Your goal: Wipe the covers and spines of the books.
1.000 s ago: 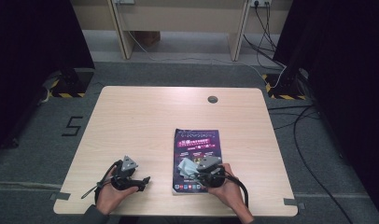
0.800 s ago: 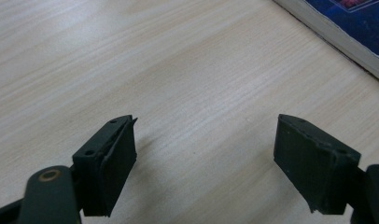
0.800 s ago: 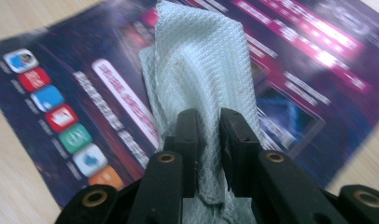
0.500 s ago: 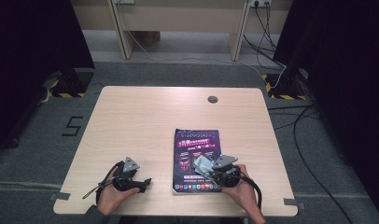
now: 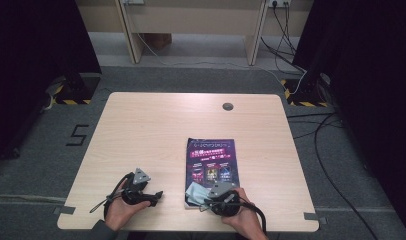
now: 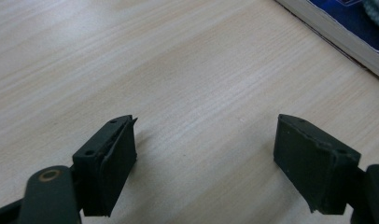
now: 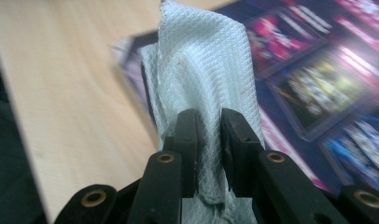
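Right gripper view: the right gripper (image 7: 208, 154) pinches a soft, light cloth (image 7: 201, 79) by its bunched end (likely to droop). Left gripper (image 6: 204, 163) rests spread, holding nothing.

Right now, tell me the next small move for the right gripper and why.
Probably sweep the cloth on across the booklet's cover. The right gripper has its jaws shut on the pale quilted cloth, which drapes over the near corner of the cover, so most of the cover lies ahead of it. The left gripper stands open over bare table and could hold off.
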`<state>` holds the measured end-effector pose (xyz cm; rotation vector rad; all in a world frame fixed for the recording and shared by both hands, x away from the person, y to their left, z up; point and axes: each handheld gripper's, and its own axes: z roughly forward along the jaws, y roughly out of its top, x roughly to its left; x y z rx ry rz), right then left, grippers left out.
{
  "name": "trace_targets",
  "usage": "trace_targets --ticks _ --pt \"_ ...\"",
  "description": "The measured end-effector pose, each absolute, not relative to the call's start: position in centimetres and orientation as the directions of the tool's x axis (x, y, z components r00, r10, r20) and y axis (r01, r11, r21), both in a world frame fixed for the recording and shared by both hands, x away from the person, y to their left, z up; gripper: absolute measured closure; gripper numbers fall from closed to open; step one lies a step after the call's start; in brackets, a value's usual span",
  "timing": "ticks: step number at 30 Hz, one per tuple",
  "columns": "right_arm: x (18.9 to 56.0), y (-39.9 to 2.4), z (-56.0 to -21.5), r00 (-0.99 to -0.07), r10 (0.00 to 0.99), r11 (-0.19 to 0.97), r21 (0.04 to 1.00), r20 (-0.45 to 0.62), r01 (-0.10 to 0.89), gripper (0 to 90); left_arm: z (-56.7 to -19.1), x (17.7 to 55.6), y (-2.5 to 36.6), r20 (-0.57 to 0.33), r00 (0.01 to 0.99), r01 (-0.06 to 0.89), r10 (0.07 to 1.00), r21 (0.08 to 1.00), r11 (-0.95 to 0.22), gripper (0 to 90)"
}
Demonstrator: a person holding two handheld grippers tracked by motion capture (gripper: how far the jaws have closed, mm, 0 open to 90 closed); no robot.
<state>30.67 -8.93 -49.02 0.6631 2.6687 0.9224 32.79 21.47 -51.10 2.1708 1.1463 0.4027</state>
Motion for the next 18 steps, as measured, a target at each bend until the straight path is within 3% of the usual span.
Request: trace_targets --ticks 6,14,18 --pt "30.6 -8.9 -48.9 -0.876 0.478 0.703 0.627 -0.068 0.336 78.3 -51.1 32.7 21.4 -0.027 0.575 0.620 0.817 0.666 -0.414 20.2" --pt "31.6 -12.7 -48.9 -0.817 0.570 0.671 0.619 -0.080 0.408 78.4 -50.9 32.7 21.3 -0.036 0.574 0.609 0.818 0.687 -0.397 20.2" --pt "31.8 -14.5 -48.8 -0.778 0.623 0.645 0.619 -0.085 0.448 78.4 -50.8 32.6 20.8 -0.091 0.584 0.610 0.806 0.705 -0.362 19.4"
